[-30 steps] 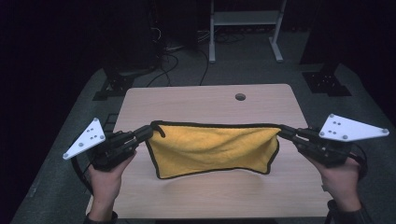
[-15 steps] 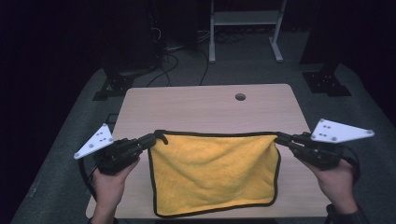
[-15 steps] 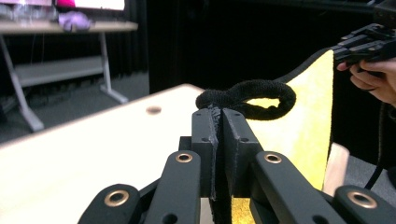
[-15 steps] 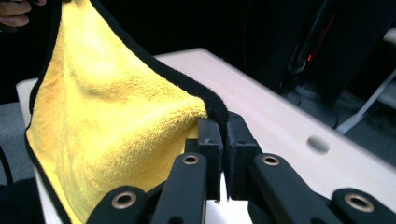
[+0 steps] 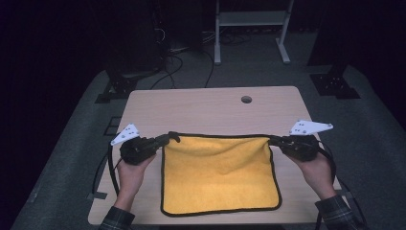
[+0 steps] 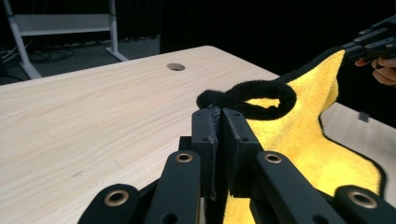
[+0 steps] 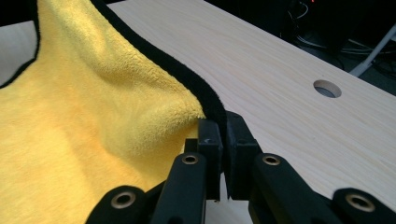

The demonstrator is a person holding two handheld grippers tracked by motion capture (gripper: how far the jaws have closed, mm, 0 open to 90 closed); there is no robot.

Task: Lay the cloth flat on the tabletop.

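Cloth (image 5: 220, 172): bright yellow, plain, with a black border running all round; I am seeing no pattern on it. My left gripper (image 5: 168, 139) and my right gripper (image 5: 273, 140): black jaws with brass-coloured rivets, each carrying a pale grey plate dotted with small dark holes. Table (image 5: 201, 110): light wood grain, showing one round dark hole (image 5: 246, 99). My sleeves (image 5: 337, 211): dark plaid. Floor (image 5: 72, 158): grey.

Corner of the yellow cloth (image 6: 299, 140) hidden between the clamped jaws of the left gripper (image 6: 217, 122), opposite corner swallowed likewise by the right gripper (image 7: 223, 133), jaw bases cut off below.
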